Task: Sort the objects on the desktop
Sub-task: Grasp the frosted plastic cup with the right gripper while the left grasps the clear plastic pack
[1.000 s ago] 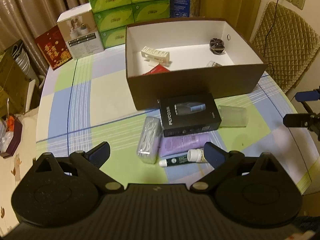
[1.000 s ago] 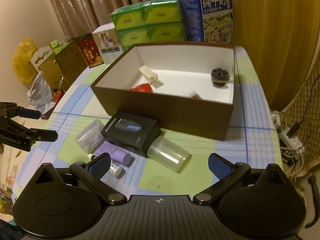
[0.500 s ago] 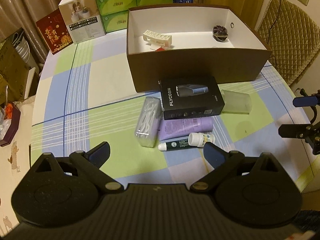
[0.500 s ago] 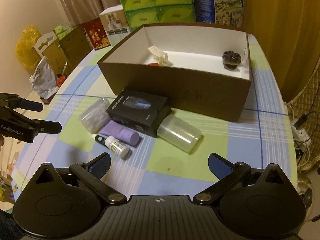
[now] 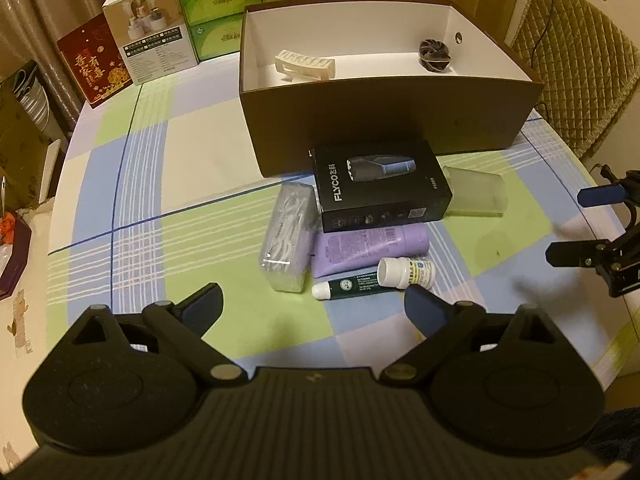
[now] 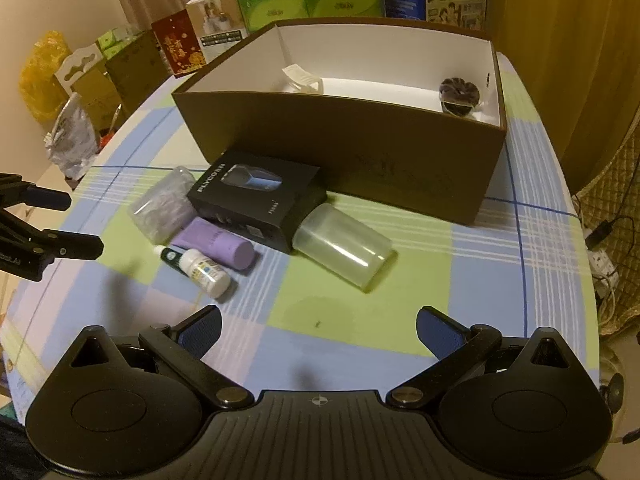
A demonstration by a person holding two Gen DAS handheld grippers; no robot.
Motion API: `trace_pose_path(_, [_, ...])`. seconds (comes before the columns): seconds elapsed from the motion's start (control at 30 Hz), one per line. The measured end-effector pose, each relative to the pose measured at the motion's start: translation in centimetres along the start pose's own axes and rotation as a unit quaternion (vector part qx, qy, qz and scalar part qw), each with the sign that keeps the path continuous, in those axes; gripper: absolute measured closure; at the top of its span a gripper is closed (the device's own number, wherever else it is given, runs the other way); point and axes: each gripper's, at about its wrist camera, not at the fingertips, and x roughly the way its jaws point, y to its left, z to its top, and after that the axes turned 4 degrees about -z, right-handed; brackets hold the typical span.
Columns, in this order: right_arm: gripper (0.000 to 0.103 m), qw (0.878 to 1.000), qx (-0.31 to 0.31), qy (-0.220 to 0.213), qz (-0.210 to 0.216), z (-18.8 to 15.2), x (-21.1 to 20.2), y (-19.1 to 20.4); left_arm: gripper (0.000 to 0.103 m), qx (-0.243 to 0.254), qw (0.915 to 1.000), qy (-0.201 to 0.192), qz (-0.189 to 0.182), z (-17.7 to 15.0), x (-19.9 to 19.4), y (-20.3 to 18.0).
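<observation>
On the checked tablecloth [image 5: 168,216], near side of the open brown cardboard box [image 5: 384,120], sits the clutter — black FLYCO shaver carton [image 5: 380,184], frosted plastic cup [image 5: 476,196] lying on its side just right of it, clear floss-pick case [image 5: 288,236] on the left, purple tube [image 5: 368,248], small white pill bottle [image 5: 404,272], dark green tube [image 5: 344,286] nearest. Inside the box: cream hair claw [image 5: 304,66], dark scrunchie [image 5: 434,54]. Left gripper [image 5: 316,308] and right gripper [image 6: 320,328] — both spread wide, holding nothing, above the near table edge.
</observation>
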Motion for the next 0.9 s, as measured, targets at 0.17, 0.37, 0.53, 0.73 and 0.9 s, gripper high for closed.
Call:
trace_pose_path(0.17, [0.003,1.0,-0.01,-0.011,-0.004,0.3,0.8,-0.3,0.009,0.001,0.9999,-0.008,0.006,0.3,1.0,0.8])
trace_pose_path(0.37, [0.015,0.998,-0.057,-0.022,-0.007,1.1,2.3,-0.2,0.01,-0.007,0.9999,-0.009,0.008,0.8,2.5,1.9])
trace_pose_path(0.53, [0.025,0.992,-0.122,-0.016,-0.019,1.9,4.7,-0.2,0.012,-0.007,1.0,-0.003,0.006,1.0,4.2,2.7])
trace_pose_path(0.73, [0.031,0.982,-0.188,0.003,-0.012,2.9,7.8,-0.5,0.016,0.01,0.9999,0.01,0.003,1.3,6.5,3.0])
trace_pose_path(0.9, [0.032,0.978,-0.21,0.011,-0.004,3.8,9.4,-0.5,0.019,0.032,0.9994,0.016,0.002,2.0,7.9,2.7])
